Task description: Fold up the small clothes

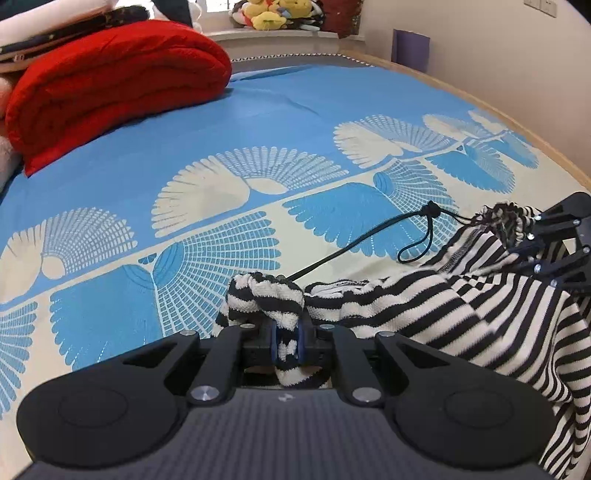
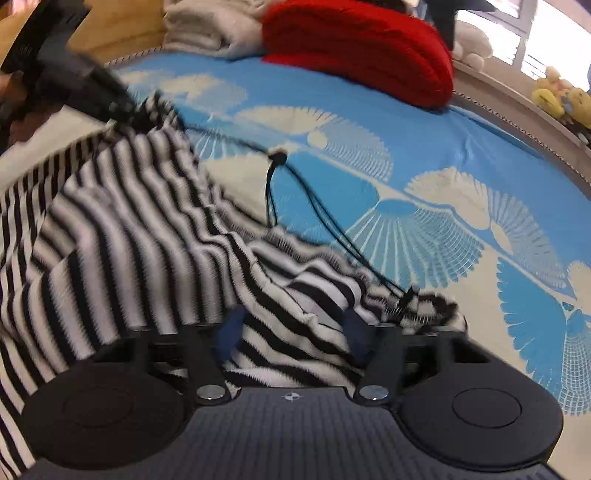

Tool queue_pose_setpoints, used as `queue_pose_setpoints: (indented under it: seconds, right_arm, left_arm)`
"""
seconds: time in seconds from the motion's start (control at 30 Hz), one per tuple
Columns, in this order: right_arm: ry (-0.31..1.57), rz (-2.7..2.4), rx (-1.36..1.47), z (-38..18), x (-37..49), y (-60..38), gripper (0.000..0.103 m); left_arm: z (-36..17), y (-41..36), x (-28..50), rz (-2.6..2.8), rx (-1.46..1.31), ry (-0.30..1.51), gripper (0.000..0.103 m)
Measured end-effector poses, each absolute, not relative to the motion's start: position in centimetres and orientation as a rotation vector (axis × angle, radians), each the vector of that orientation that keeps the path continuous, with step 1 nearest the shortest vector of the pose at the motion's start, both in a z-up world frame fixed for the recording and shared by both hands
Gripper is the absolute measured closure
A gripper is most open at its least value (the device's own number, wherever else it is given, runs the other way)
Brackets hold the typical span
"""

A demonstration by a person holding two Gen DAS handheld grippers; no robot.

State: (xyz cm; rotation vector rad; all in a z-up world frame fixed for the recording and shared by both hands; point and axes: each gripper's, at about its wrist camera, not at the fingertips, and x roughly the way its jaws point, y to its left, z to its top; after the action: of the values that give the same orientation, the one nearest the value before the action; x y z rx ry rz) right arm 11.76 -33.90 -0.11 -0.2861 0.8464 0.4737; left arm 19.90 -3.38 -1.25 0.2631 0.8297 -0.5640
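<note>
A: Where is the striped garment (image 1: 480, 295) seen?

B: It is held up over the blue and cream bedsheet (image 1: 184, 155), stretched between the two grippers. A bunched black-and-white edge is pinched by the left gripper (image 1: 287, 343), whose blue pads are pressed together on the cloth. From there the fabric is draped away toward the right gripper (image 1: 532, 240), which is seen at the right edge of the left wrist view with a gathered part of the waistband at its fingers.

A: And the right gripper's own state?

B: In the right wrist view the right gripper (image 2: 291, 328) is shown with its blue pads set wide apart and striped fabric lying in the gap between them. Whether the cloth is gripped cannot be told, as the view is blurred. The left gripper (image 2: 125, 114) is seen at the upper left of that view, with the garment hanging from it.

A: What is attached to the garment?

B: A black drawstring (image 1: 417, 236) with a knot and loop is strung above the sheet between the two held parts.

A: What is seen beyond?

B: A folded red quilt (image 1: 118, 85) is laid at the far side of the bed, and plush toys (image 1: 273, 13) are piled on the windowsill.
</note>
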Motion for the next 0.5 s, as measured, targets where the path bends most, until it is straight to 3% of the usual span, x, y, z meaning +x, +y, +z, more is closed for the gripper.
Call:
queue_pose_setpoints:
  seconds: [0.27, 0.4, 0.5]
  right_arm:
    - [0.704, 0.415, -0.261, 5.8, 11.9, -35.5, 0.091]
    - [0.646, 0.338, -0.225, 5.2, 14.8, -35.5, 0.092]
    - [0.694, 0.277, -0.229, 1.8, 17.6, -34.5, 0.092]
  left_arm:
    - [0.6, -1.6, 19.2, -0.540, 0.205, 0.807, 0.092]
    - [-0.4, -1.1, 20.5, -0.490, 0.170, 0.824, 0.092]
    - [-2.7, -1.2, 22.4, -0.440, 0.153, 0.885, 0.076]
